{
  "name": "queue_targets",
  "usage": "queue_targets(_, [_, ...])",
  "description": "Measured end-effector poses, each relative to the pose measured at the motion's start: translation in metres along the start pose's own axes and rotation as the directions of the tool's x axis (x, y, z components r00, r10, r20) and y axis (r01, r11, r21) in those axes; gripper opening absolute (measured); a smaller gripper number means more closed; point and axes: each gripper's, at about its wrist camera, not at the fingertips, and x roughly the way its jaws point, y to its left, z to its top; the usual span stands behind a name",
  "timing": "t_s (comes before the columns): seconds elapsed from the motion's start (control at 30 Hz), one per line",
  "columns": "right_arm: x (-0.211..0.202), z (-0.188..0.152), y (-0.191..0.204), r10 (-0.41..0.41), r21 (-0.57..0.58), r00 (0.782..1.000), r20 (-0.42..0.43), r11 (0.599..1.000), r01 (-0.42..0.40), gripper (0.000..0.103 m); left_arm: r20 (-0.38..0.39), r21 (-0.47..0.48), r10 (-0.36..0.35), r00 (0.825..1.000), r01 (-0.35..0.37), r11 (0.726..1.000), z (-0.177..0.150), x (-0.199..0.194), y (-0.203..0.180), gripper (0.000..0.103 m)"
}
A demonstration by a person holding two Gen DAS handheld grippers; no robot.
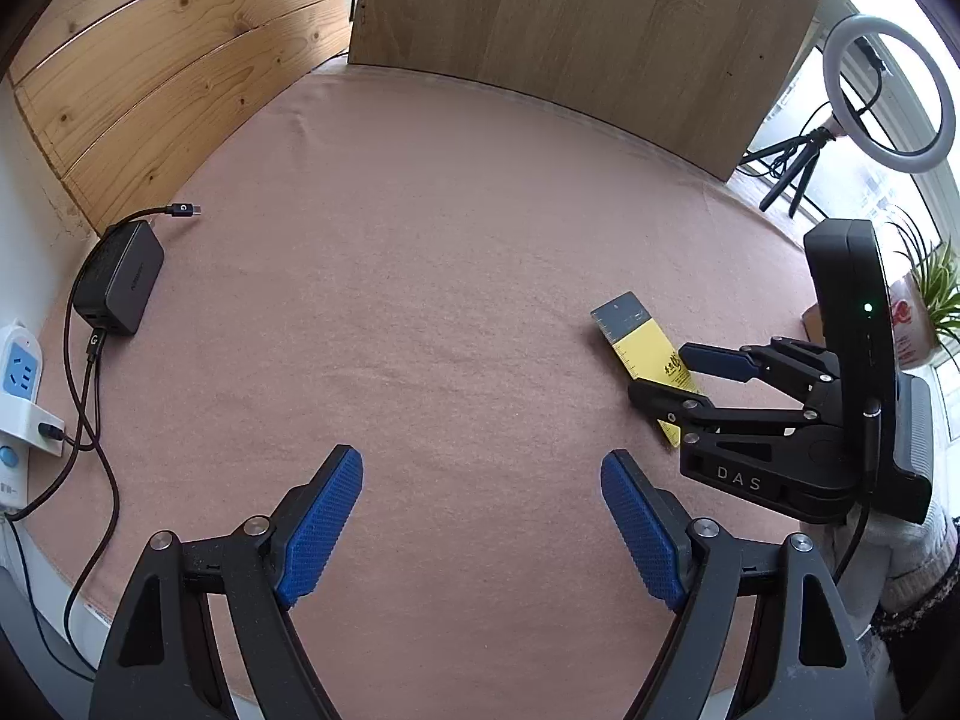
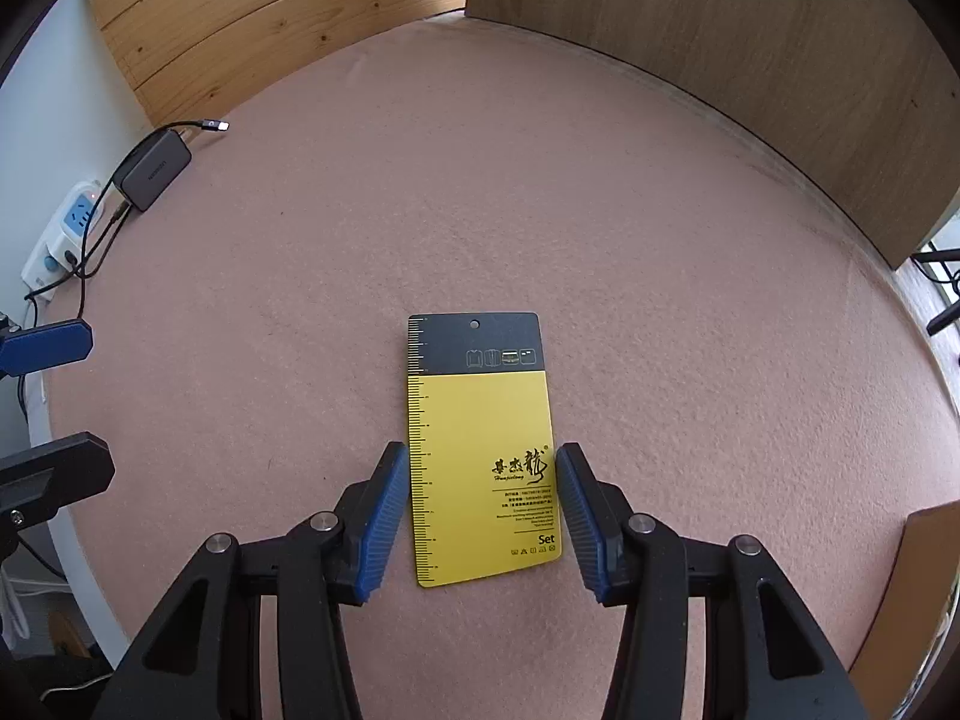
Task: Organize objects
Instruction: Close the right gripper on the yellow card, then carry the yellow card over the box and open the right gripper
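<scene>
In the left wrist view, the left gripper sat at the bottom of the frame with its blue fingers spread wide apart and nothing between them, only bare pink cloth on the table. The card, yellow with a dark top band, lay flat at the right of the frame, well off to the side of these fingers. The right gripper reached in from the right edge and straddled the card's near end, hiding part of it. A charger with its cable rested at the left edge, next to a white power strip. A ring light stood at the upper right, and a wooden board rose behind the table.

In the right wrist view, the card lay in the centre and lower middle of the frame, flat on the cloth. Its long axis ran up the frame, in line with the right gripper's reach, dark band farthest away. The fingers stood apart, one along each long edge of the card's lower half, very close to the edges; whether they touched could not be told. The left gripper's tips showed at the left edge of the frame, well apart from the card.

The right gripper was clearly the nearer one. The coming move looked like a squeeze across the card's short width, and a thin flat card might slip or bow under it.
</scene>
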Motion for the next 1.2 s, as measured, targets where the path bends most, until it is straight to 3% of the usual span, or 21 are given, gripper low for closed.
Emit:
queue_targets(0.2, [-0.033, -0.029, -0.033, -0.059, 0.173, 0.997, 0.057, 0.984, 0.049, 0.046, -0.005, 0.056, -0.022, 1.0, 0.023, 0.998, 0.007, 0.007, -0.029, 0.084])
queue_targets(0.5, [-0.096, -0.076, -0.088, -0.176, 0.368, 0.975, 0.133, 0.922, 0.116, 0.046, -0.019, 0.16, -0.082, 0.996, 0.084, 0.983, 0.014, 0.015, -0.089, 0.084])
queue_targets(0.87, [-0.15, -0.146, -0.153, -0.303, 0.538, 0.943, 0.14, 0.822, 0.185, 0.046, -0.04, 0.252, -0.151, 0.988, 0.156, 0.955, 0.012, 0.024, -0.161, 0.084])
queue_targets(1.2, [-0.176, -0.195, -0.208, -0.376, 0.619, 0.921, 0.099, 0.749, 0.239, 0.046, -0.053, 0.274, -0.179, 0.982, 0.187, 0.943, 0.012, 0.034, -0.196, 0.084])
